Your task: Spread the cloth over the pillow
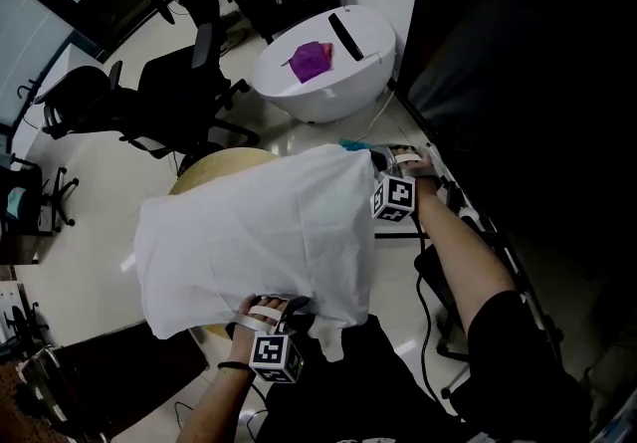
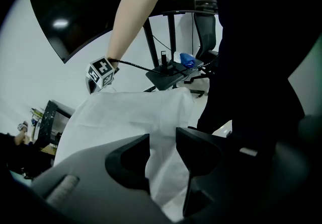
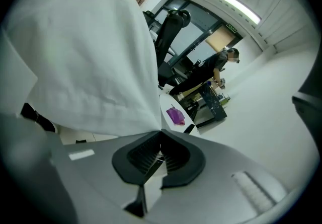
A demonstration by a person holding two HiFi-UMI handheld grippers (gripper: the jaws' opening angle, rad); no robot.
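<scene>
Above the pillow point(image 1: 207, 168) we hold the cloth point(image 1: 259, 232) taut, left gripper point(image 1: 269, 312) and right gripper point(image 1: 381, 160) clamped on opposite edges

right gripper point(image 3: 160, 135): clamped on cloth point(image 3: 85, 57) corner | cloth: draped above

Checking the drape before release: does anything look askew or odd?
The cloth hangs skewed: a corner droops bunched beside the left hand-held gripper, and the tan round thing beneath peeks out at the far edge.
</scene>
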